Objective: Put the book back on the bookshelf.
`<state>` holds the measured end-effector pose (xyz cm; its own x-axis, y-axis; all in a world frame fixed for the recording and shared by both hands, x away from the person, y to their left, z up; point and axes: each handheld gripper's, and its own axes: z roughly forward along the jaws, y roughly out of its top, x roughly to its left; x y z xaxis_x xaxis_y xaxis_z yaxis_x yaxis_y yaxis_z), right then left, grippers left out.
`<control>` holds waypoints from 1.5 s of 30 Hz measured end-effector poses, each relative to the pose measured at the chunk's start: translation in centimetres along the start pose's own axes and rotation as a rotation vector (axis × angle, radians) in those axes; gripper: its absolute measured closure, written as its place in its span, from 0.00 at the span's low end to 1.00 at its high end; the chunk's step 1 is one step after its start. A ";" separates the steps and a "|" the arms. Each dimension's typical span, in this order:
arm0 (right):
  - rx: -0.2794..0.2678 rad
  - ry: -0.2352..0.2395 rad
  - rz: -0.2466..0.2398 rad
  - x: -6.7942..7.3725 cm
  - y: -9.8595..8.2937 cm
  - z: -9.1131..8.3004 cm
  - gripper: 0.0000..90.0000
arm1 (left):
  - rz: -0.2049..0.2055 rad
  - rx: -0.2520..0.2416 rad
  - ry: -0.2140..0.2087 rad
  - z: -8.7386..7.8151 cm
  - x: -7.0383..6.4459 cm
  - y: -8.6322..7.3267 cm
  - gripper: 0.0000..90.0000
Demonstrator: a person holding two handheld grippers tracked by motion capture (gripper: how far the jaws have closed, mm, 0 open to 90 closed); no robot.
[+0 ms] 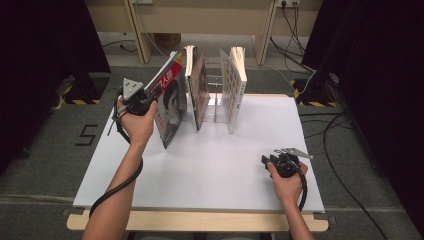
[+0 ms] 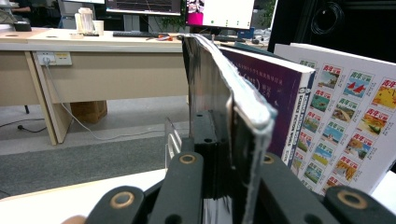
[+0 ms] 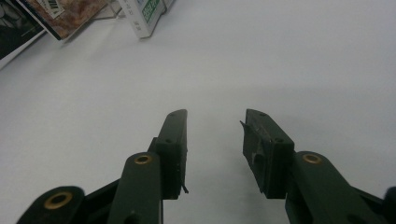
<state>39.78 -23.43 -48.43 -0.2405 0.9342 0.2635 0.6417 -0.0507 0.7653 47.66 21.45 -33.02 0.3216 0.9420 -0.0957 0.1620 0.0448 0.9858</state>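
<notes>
surface: white board [image 1: 210,165] on wooden table [image 1: 200,221] | landmark: clear rack [image 1: 216,102] at far edge of board | middle book [image 1: 198,87] upright in rack | right book [image 1: 234,89] just right of rack, upright | left book [image 1: 170,102] left of rack, tilted, bottom edge on board

- Lower centre & right of white table [image 1: 210,170]: bare, open for passing.
- Top centre: tilted magazine [image 1: 170,102], middle book [image 1: 199,90], right book [image 1: 234,87] stand in a row w/ narrow gaps betw. them.
- Right gripper [image 1: 265,161] sits lower right, partly blocks that corner.
</notes>
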 end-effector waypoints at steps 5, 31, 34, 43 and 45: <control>-0.001 -0.001 0.000 -0.1 0.0 0.0 0.67 | -0.010 -0.006 -0.002 0.3 -0.1 0.2 0.96; -0.009 0.001 -0.001 -0.2 0.0 0.0 0.67 | 0.007 -0.026 0.008 1.7 -0.6 1.5 0.96; -0.010 0.001 -0.003 -0.3 0.0 -0.1 0.67 | 0.007 -0.026 0.009 1.8 -0.6 1.6 0.96; -0.008 0.000 -0.002 -0.3 0.0 0.0 0.67 | 0.006 -0.028 0.012 2.4 -0.7 1.7 0.96; -0.008 -0.001 -0.003 -0.3 0.0 0.0 0.67 | 0.007 -0.027 0.014 2.5 -0.7 1.7 0.96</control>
<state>39.84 -23.71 -48.45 -0.2421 0.9346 0.2606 0.6348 -0.0506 0.7710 50.03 20.07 -31.63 0.3090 0.9470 -0.0873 0.1346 0.0474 0.9898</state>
